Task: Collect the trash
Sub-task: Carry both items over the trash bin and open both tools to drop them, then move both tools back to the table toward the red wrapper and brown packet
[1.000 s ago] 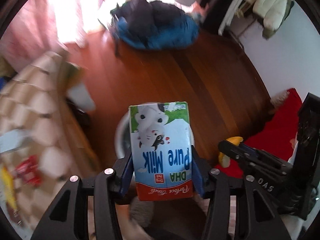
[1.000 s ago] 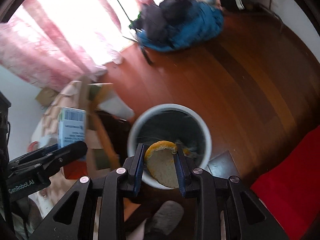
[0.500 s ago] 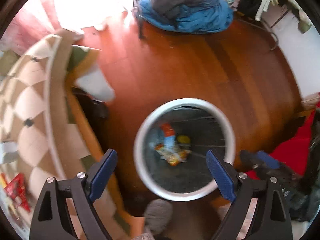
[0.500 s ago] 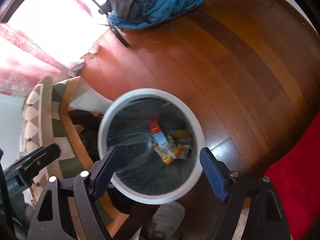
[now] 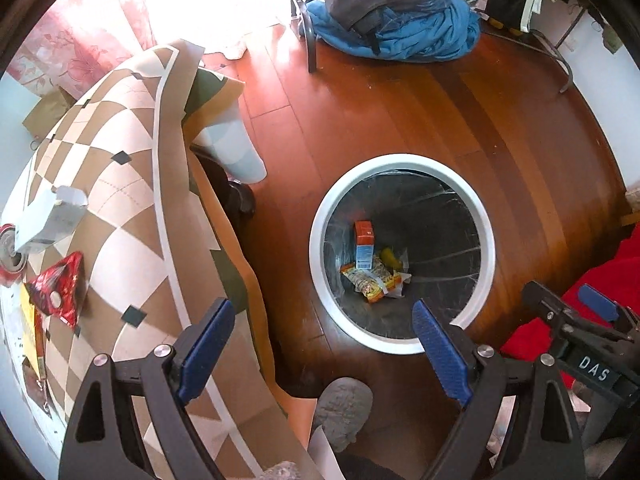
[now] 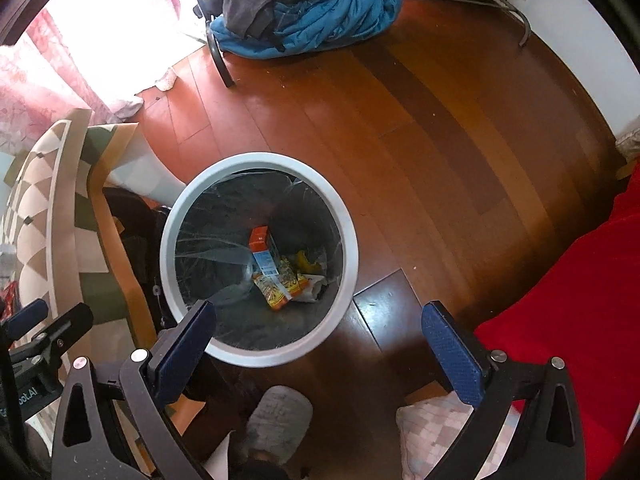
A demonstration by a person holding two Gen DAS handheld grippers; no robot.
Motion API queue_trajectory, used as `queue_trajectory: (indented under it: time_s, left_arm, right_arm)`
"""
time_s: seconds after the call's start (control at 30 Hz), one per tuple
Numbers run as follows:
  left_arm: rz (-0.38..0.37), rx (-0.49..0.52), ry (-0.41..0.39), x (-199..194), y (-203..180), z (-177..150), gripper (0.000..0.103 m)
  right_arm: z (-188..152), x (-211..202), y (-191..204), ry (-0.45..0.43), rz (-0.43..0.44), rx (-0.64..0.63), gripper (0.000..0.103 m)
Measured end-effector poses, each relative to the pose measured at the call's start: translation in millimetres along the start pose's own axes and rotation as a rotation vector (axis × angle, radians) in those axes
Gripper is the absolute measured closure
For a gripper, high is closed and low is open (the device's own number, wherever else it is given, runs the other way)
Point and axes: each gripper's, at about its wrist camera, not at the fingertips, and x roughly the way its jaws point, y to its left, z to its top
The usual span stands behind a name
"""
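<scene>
Blue-padded, the left gripper (image 5: pixel 322 350) and right gripper (image 6: pixel 318 338) hung spread and empty above the white bin (image 6: pixel 348 240); the milk carton (image 6: pixel 264 254) lay inside, a grey slipper (image 6: pixel 278 420) below.

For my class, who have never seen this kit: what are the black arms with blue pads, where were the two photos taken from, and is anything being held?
Each photo comes from a camera mounted on a hand-held two-finger gripper, looking along its fingers. The left gripper and right gripper both stand open and empty above a white-rimmed trash bin. Inside lie a milk carton, a snack wrapper and something yellow. On the checked tablecloth wait a red wrapper and a can.
</scene>
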Motion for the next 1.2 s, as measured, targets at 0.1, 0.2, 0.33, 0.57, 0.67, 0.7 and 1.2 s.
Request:
queue_trajectory:
  time_s: [0.1, 0.2, 0.33, 0.57, 0.67, 0.7, 1.2]
  left_arm:
    - [-0.003, 0.002, -0.013, -10, 0, -3, 0.012]
    - [-0.006, 0.004, -0.029, -23, 0, -4, 0.012]
    - [-0.01, 0.005, -0.067, -49, 3, -10, 0.012]
    - [-0.029, -0.011, -0.164, -108, 18, -28, 0.012]
    - [-0.038, -0.032, -0.209, -140, 29, -39, 0.012]
    - [-0.036, -0.037, -0.228, -150, 33, -43, 0.012]
    - [0.068, -0.295, -0.336, -200, 202, -103, 0.0]
  right_arm:
    - [-5, -12, 2, -0.004, -0.003, -0.004, 0.0]
    - [-8, -29, 5, -0.021, -0.004, -0.007, 0.0]
    - [-14, -58, 8, -0.058, -0.001, -0.02, 0.0]
    - [-27, -130, 18, -0.168, 0.018, -0.035, 0.0]
    - [-35, -165, 25, -0.22, 0.04, -0.039, 0.0]
    - [-37, -174, 26, -0.233, 0.053, -0.036, 0.0]
    - [-73, -215, 196, -0.215, 0.265, -0.237, 0.0]
